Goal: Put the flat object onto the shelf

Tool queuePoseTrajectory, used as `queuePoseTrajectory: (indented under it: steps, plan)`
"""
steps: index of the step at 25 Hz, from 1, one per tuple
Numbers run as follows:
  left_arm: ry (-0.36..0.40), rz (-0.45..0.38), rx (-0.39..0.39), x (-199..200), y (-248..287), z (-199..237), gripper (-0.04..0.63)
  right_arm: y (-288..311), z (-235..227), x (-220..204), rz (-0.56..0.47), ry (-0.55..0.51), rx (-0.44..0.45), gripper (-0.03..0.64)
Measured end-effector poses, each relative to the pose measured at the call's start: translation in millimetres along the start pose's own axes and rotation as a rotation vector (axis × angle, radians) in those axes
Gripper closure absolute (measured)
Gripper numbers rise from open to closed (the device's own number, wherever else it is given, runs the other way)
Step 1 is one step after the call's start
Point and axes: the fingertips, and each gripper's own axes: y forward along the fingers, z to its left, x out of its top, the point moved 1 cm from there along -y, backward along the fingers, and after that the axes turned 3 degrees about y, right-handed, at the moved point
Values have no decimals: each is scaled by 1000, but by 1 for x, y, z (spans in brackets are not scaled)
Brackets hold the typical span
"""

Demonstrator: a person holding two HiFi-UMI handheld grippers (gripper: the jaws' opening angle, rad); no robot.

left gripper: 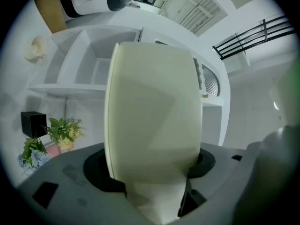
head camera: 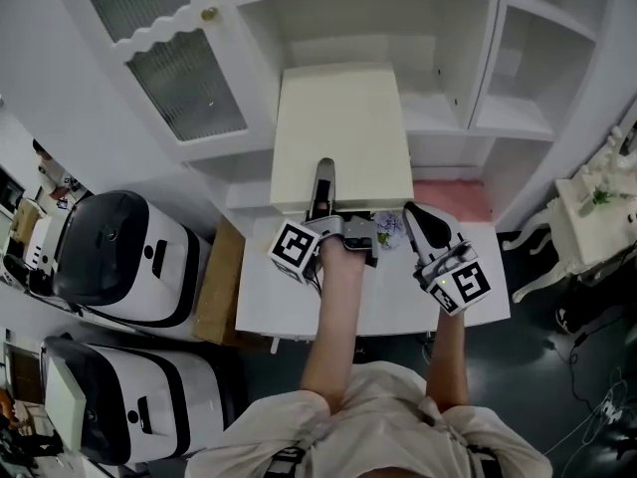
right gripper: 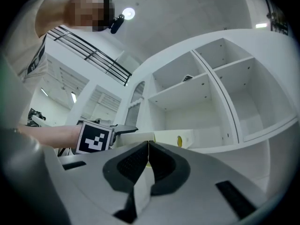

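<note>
- The left gripper clamps the flat object, which juts ahead of its jaws toward the shelf.
- The right gripper, just beside the left, is clenched on what looks like the flat object's thin near corner.

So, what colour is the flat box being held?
The flat box is pale cream; clearest in head view.

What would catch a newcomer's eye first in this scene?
The big cream flat object stands out first. It is clamped between the fingers of the left gripper and held up in front of the white shelf unit. The right gripper hovers beside it over the white table, fingers together and empty. Two bulky white-and-black machines stand at the left.
</note>
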Motion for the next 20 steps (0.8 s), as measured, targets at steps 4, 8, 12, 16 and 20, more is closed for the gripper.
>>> queuePoseTrajectory:
  steps: [4, 8, 12, 16, 20]
  plan:
    - [-4, 22, 3, 0, 9, -2, 287, 8, -8, 5, -23, 10, -13, 548]
    - [-18, 40, -10, 1, 15, -4, 276, 15, -15, 10, -25, 5, -10, 548]
    - [-48, 87, -41, 2, 23, -9, 267, 24, -15, 13, -30, 14, 21, 548]
    - [-27, 114, -47, 4, 26, -8, 262, 44, -2, 12, -2, -40, 59, 548]
    - [-46, 132, -57, 7, 35, -10, 259, 61, 0, 10, 2, -44, 53, 548]
